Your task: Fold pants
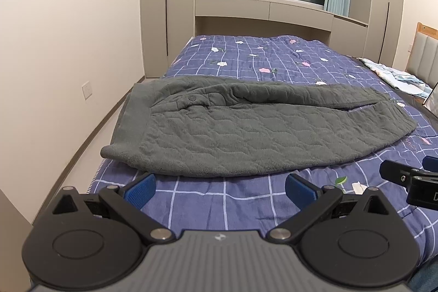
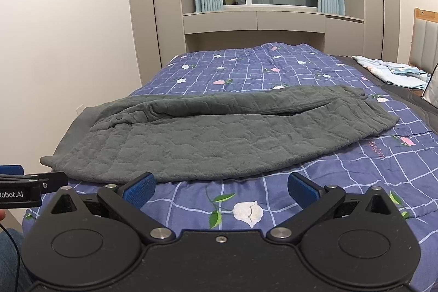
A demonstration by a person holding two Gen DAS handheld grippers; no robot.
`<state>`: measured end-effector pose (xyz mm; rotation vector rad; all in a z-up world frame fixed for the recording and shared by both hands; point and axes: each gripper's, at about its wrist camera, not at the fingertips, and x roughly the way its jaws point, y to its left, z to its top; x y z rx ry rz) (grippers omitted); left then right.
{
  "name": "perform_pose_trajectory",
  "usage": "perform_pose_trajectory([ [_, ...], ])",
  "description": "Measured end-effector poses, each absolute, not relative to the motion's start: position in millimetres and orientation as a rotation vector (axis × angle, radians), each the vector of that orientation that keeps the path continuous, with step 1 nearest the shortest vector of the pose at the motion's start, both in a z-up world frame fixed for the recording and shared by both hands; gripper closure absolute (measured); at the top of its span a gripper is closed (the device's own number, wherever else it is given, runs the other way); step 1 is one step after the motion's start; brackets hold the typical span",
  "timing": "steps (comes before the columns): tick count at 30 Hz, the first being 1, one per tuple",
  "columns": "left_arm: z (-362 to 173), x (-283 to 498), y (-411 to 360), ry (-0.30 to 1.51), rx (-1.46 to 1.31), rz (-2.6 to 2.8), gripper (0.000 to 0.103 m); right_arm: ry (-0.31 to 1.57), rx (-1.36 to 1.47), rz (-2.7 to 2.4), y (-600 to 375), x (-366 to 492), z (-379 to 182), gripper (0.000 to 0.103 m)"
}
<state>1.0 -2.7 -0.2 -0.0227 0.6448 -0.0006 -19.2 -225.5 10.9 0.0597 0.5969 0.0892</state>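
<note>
Grey quilted fleece pants (image 1: pixel 246 127) lie flat across the bed, folded lengthwise with one leg over the other, waistband at the left and cuffs at the right. They also show in the right wrist view (image 2: pixel 219 133). My left gripper (image 1: pixel 220 189) is open and empty, just short of the pants' near edge. My right gripper (image 2: pixel 221 189) is open and empty, also just short of the near edge. The right gripper shows at the right edge of the left wrist view (image 1: pixel 410 179); the left gripper shows at the left edge of the right wrist view (image 2: pixel 27 182).
The bed has a purple checked floral quilt (image 1: pixel 232 199). A light blue folded cloth (image 2: pixel 397 70) lies at the far right by the headboard (image 2: pixel 427 45). A white wall (image 1: pixel 54 45) and floor strip run along the bed's left side. Cabinets and a window stand behind.
</note>
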Motion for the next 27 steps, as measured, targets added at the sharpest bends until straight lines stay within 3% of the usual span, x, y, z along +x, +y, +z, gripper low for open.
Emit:
perform_pose_trajectory([
  [27, -4.4, 1.4, -2.9, 0.657, -0.022, -0.001, 0.000, 0.630, 0.054, 0.067, -222.9, -15.3, 5.9, 0.000],
])
